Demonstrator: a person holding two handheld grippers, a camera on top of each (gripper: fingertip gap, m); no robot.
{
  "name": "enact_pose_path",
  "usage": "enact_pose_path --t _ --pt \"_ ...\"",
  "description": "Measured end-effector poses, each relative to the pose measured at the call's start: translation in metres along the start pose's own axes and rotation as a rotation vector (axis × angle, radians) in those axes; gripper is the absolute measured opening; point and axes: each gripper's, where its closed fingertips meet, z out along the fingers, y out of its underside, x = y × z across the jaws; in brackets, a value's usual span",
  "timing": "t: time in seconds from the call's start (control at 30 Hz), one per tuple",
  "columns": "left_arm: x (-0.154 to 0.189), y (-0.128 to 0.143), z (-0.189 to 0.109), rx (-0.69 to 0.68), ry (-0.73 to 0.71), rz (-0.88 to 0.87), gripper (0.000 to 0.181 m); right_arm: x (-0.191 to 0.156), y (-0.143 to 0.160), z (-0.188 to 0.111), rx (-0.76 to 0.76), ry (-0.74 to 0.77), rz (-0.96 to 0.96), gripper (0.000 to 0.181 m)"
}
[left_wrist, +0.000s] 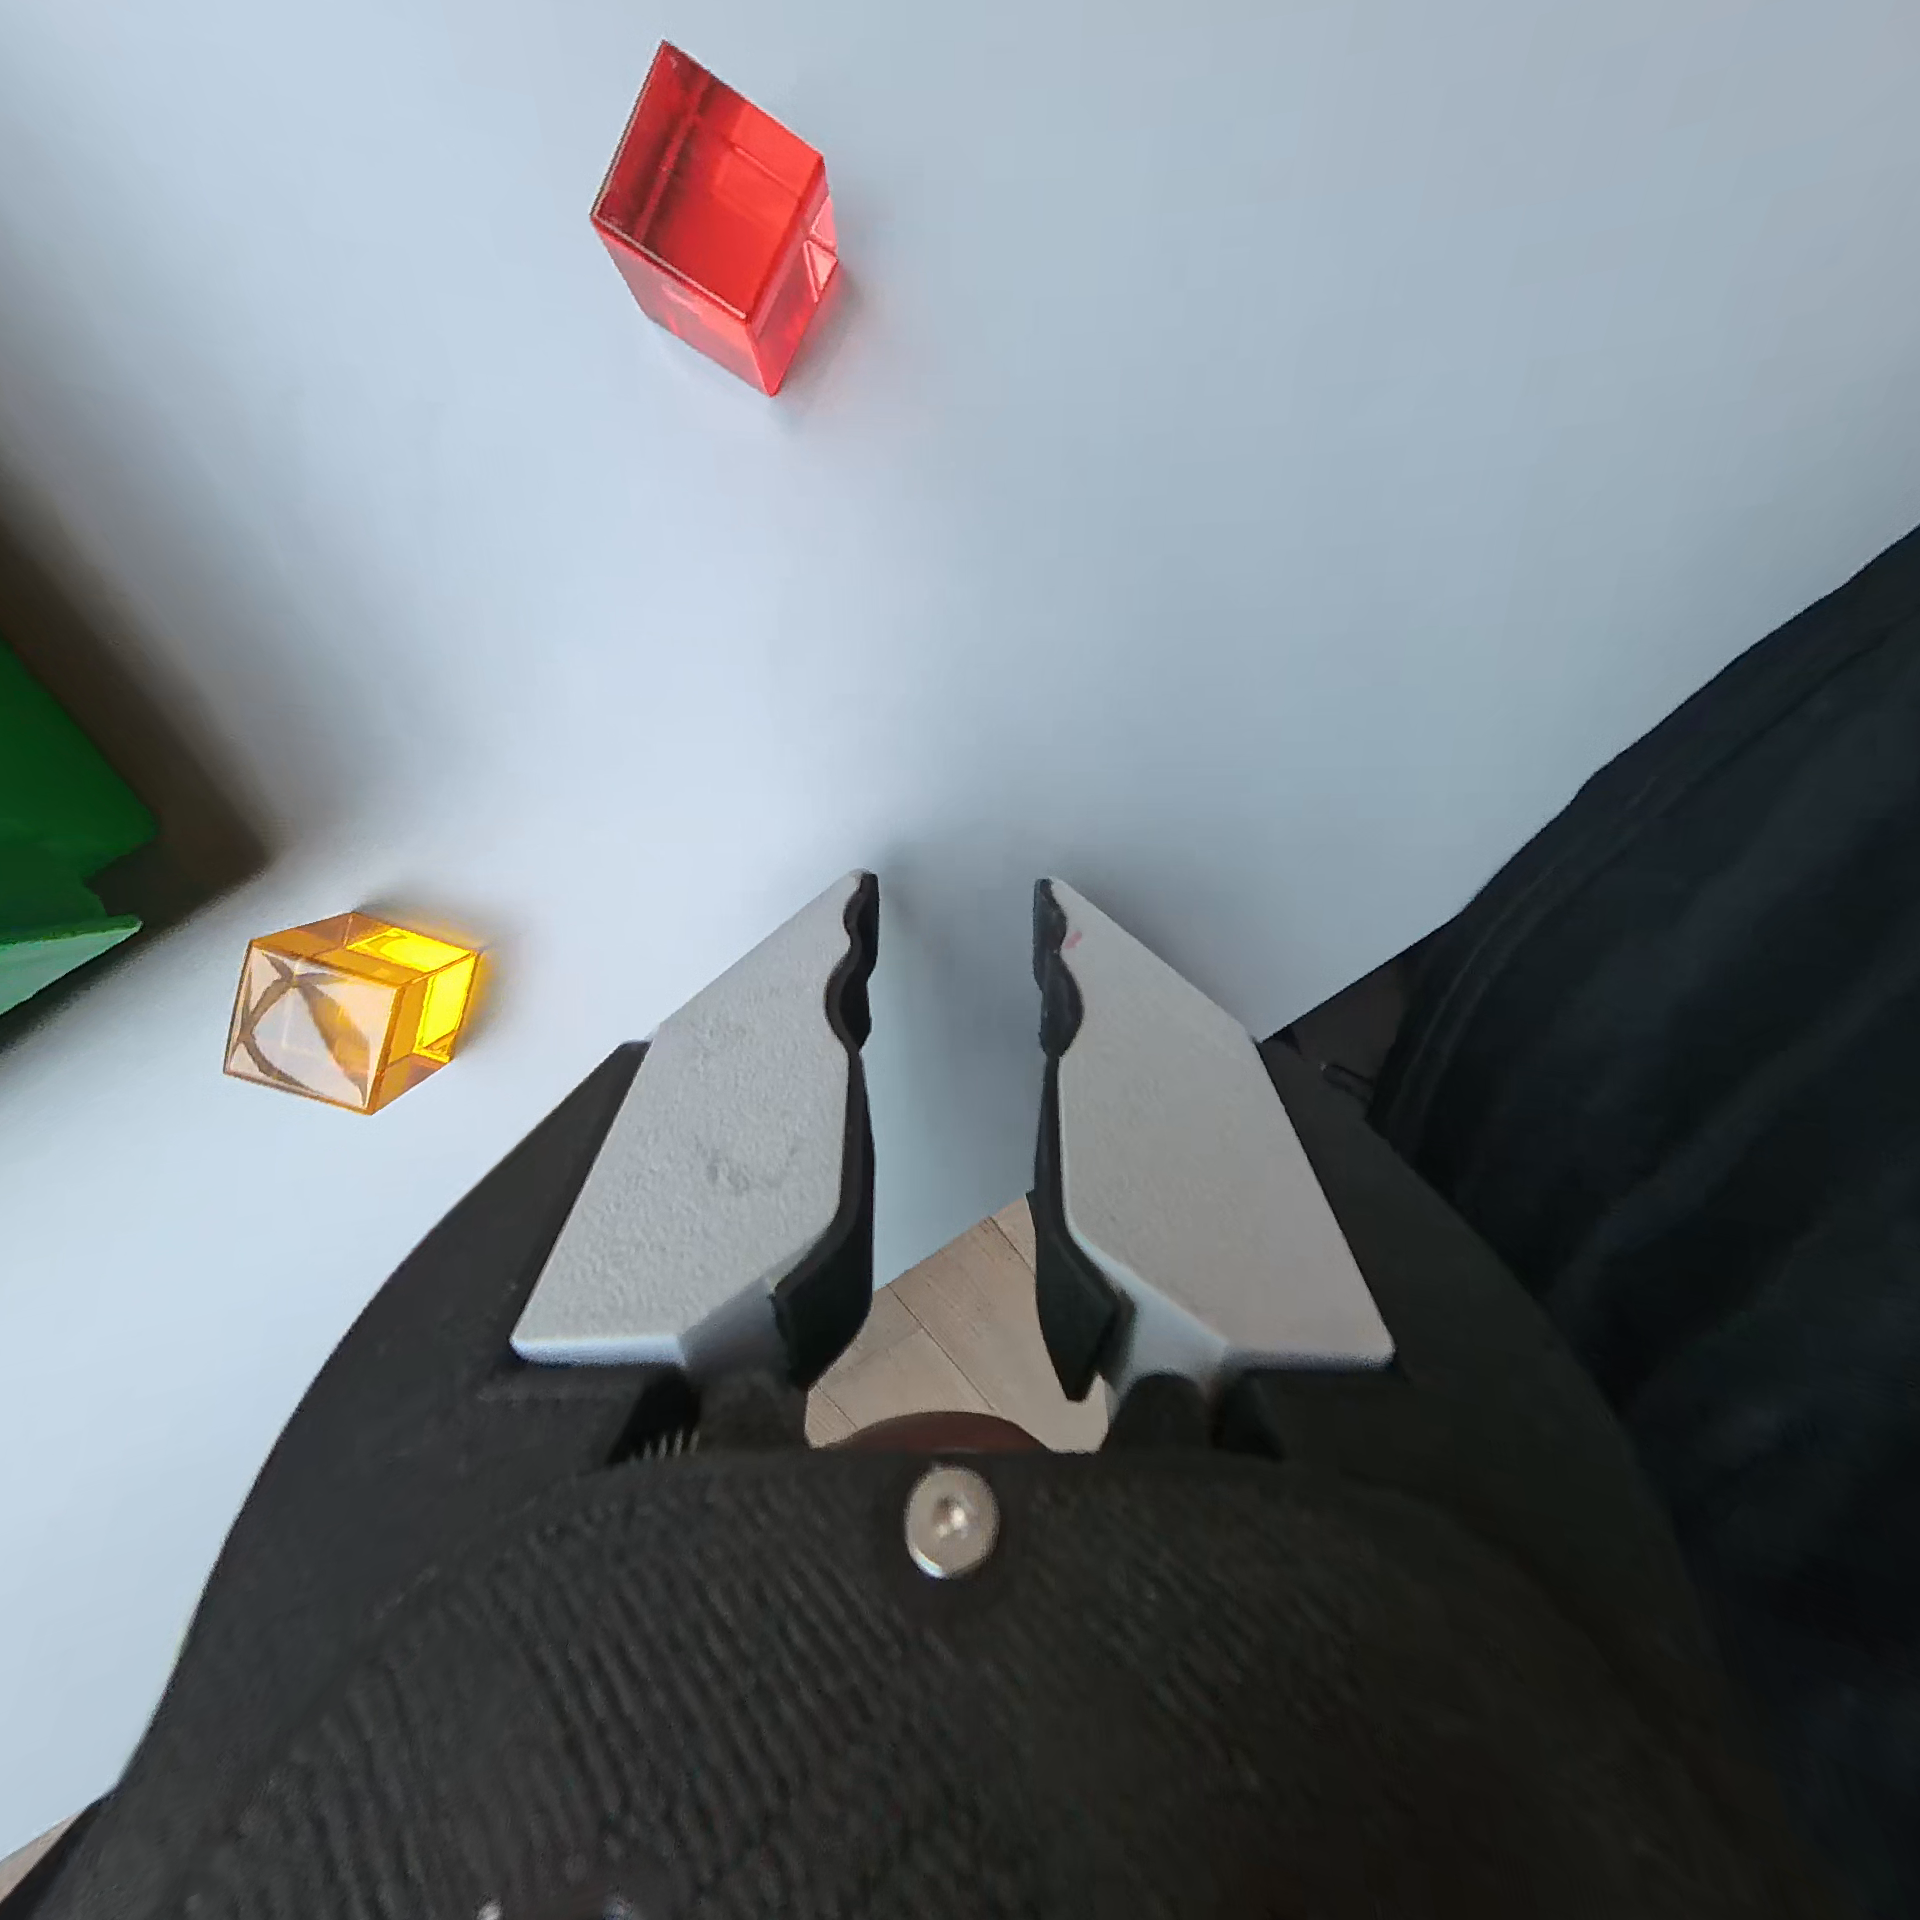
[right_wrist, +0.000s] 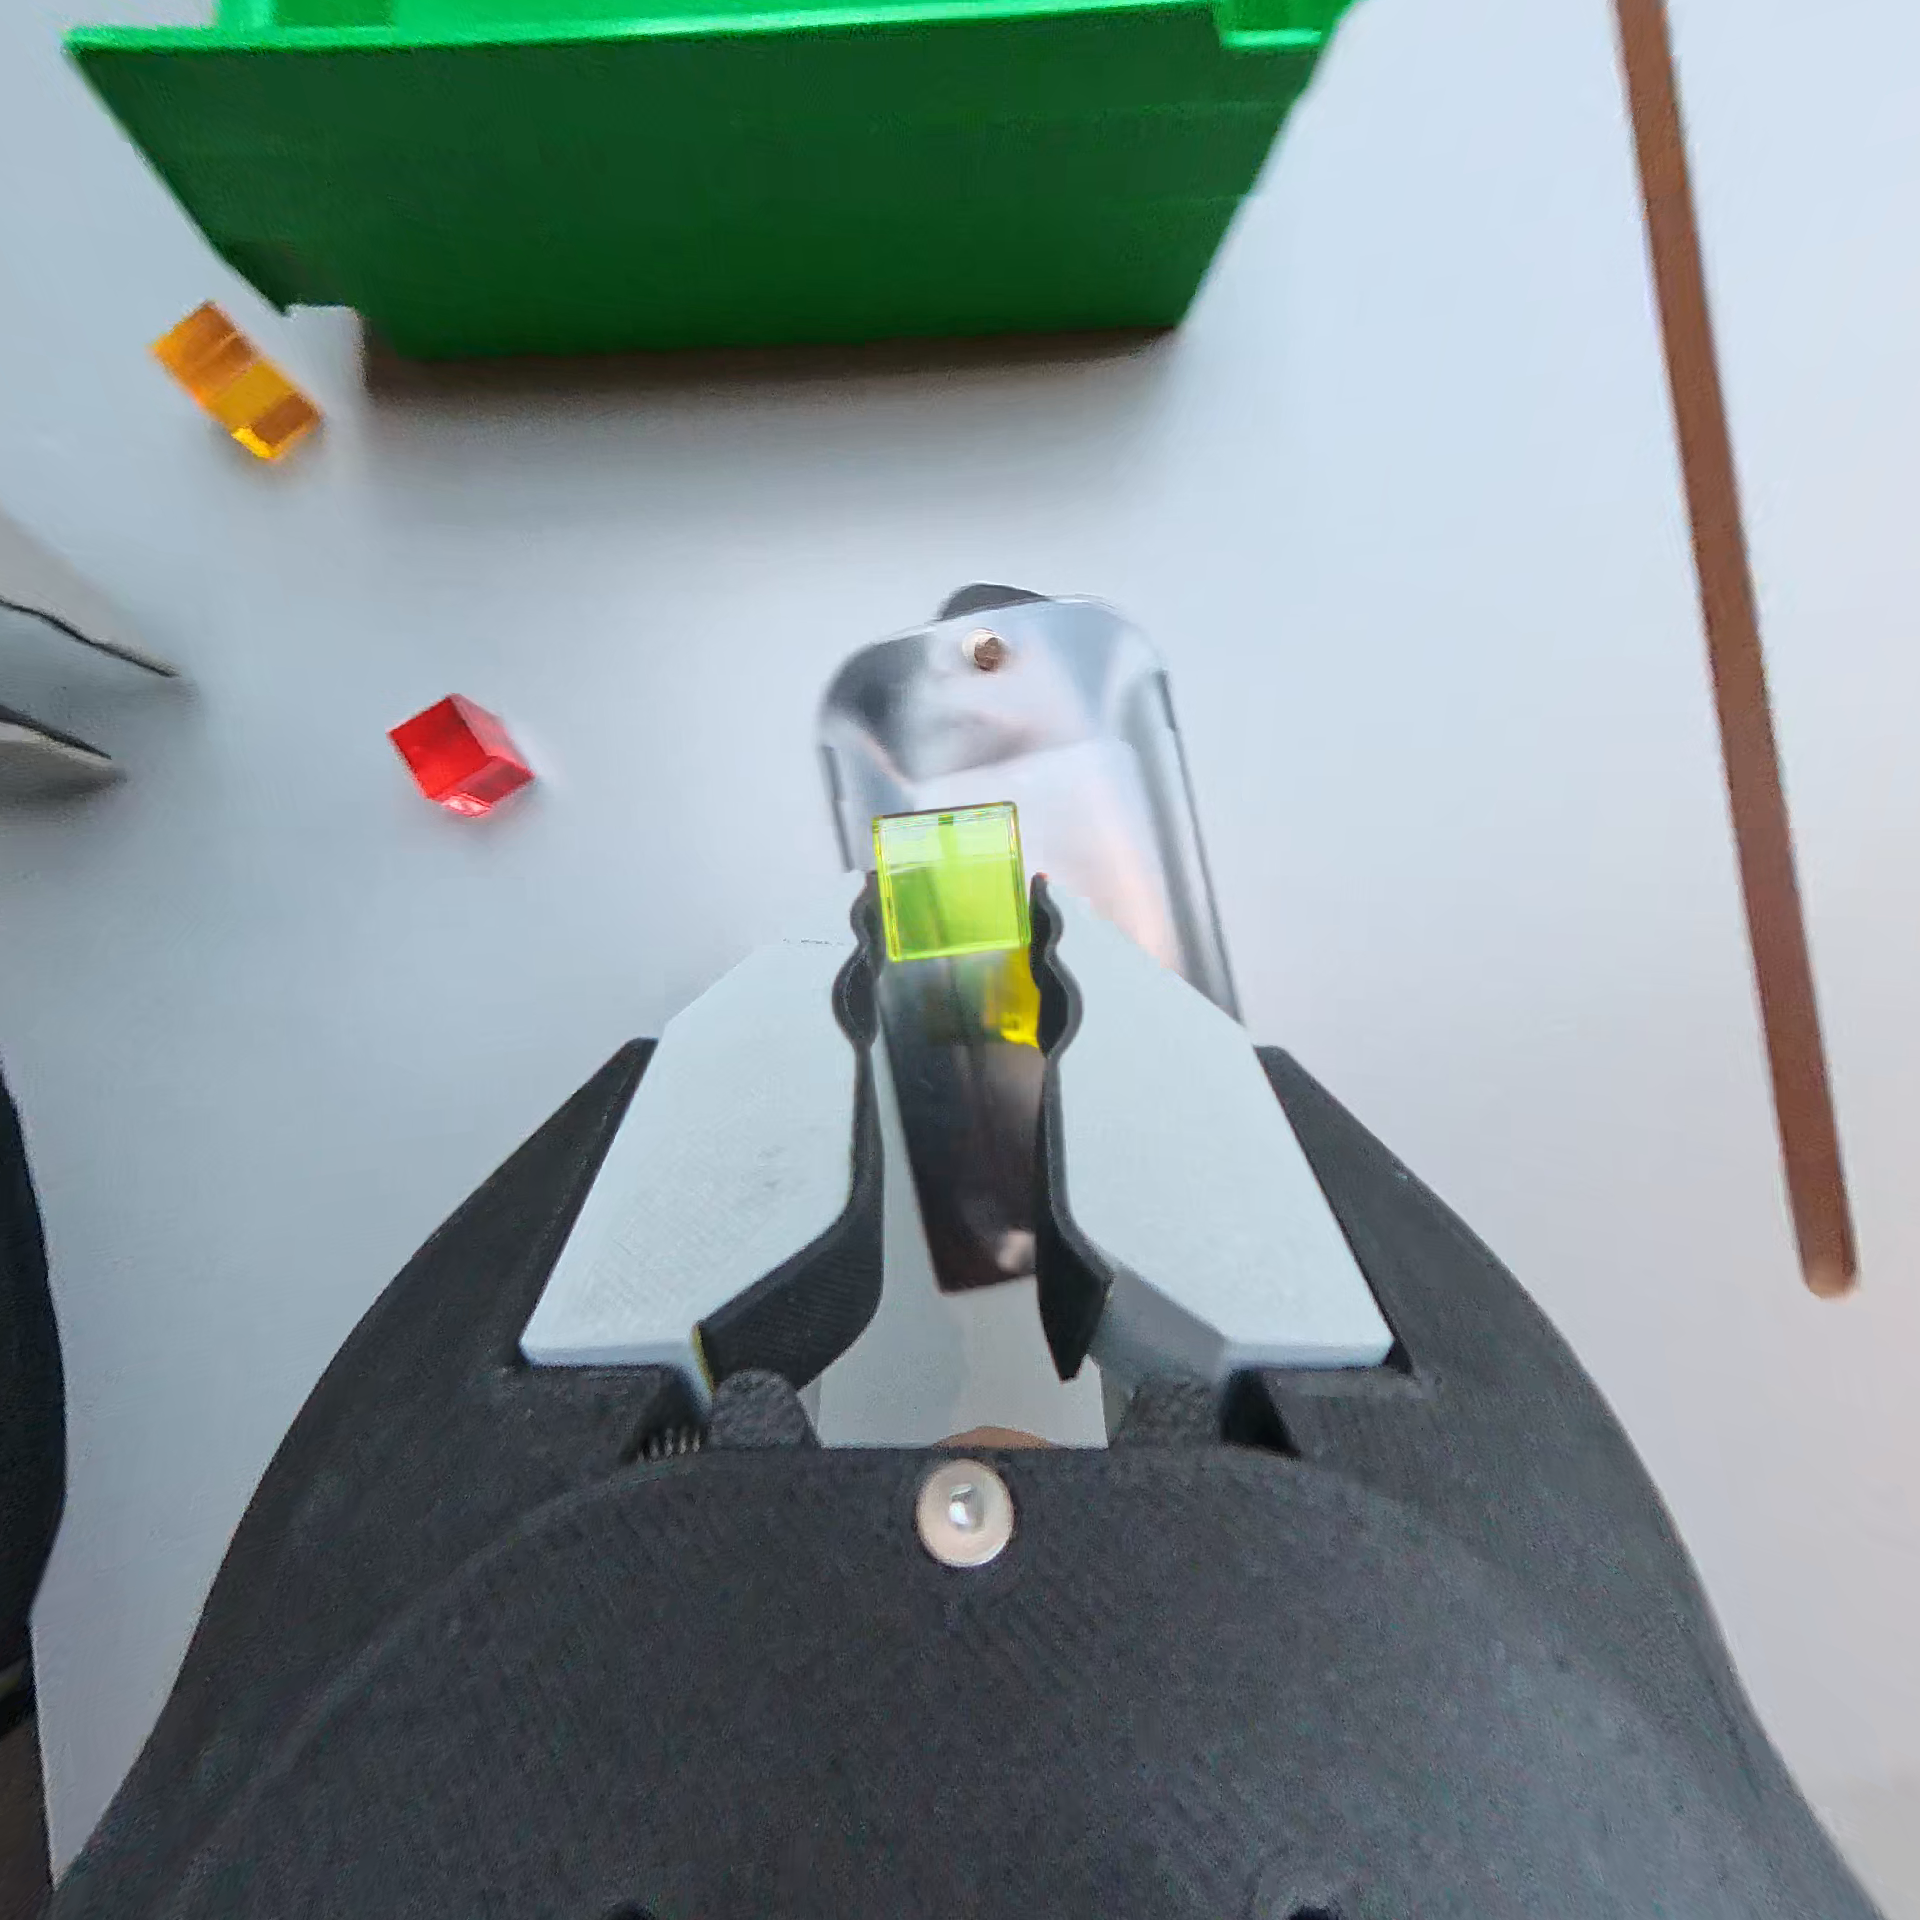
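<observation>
My right gripper (right_wrist: 951, 904) is shut on a clear yellow-green cube (right_wrist: 948, 883), held at the fingertips just above a shiny metal scoop (right_wrist: 1039, 727) that lies on the pale table (right_wrist: 1403, 727). The cube is mirrored in the scoop's floor. My left gripper (left_wrist: 954, 914) is open and empty over the table's near edge, touching nothing. An orange cube (left_wrist: 348, 1008) lies to its left and a red cube (left_wrist: 717, 223) lies farther ahead. Both also show in the right wrist view, orange (right_wrist: 237, 379) and red (right_wrist: 462, 756), left of the scoop.
A green bin (right_wrist: 727, 187) stands at the back of the table, its corner (left_wrist: 52, 831) at the left of the left wrist view. A thin brown rod (right_wrist: 1725, 623) lies to the right. A person's dark clothing (left_wrist: 1662, 1039) is beside the left gripper. The left gripper's fingers (right_wrist: 62, 665) show at the left edge. Tip to tip, the grippers are about 30 centimeters apart.
</observation>
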Motion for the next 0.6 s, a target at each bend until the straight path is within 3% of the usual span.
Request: enact_pose_path --t 0.13,0.27,0.43,0.6 --pt "0.001 -0.004 0.0 0.005 0.0 0.012 0.027 0.027 0.017 -0.007 -0.053 0.045 0.026 0.025" --pt "-0.001 -0.007 -0.002 0.008 -0.004 0.011 0.027 0.03 0.034 0.005 -0.126 0.053 0.001 0.025" --pt "-0.003 -0.005 -0.002 0.005 -0.007 0.006 0.028 0.032 0.033 0.008 -0.108 0.064 -0.005 0.025" --pt "-0.005 -0.013 -0.004 0.025 0.003 0.021 0.039 0.028 0.031 0.002 -0.086 0.065 0.008 0.046"
